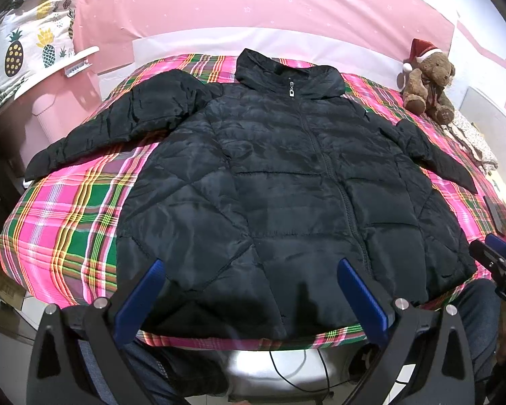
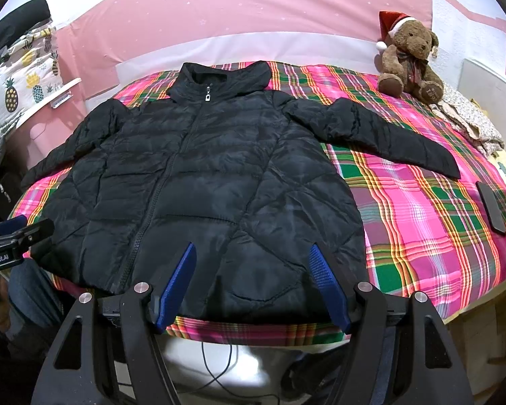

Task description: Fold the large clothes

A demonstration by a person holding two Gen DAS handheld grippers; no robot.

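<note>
Lying flat and zipped on the plaid bed (image 1: 67, 209), the black puffer jacket (image 1: 280, 182) is showing no folds, sleeves spread. Left gripper (image 1: 249, 300) and right gripper (image 2: 253, 290) are hovering near the hem, jaws spread, gripping nothing; all folding is remaining.

Your left wrist camera looks from the bed's near edge toward the pink wall, over the left claw (image 1: 249, 266), close above the hem of the jacket (image 1: 280, 182). Your right wrist camera faces the same way from further right, over the right claw (image 2: 253, 253). Both share the jacket (image 2: 199, 175), the plaid bed (image 2: 421, 209) and the teddy bear (image 2: 410, 57).
</note>
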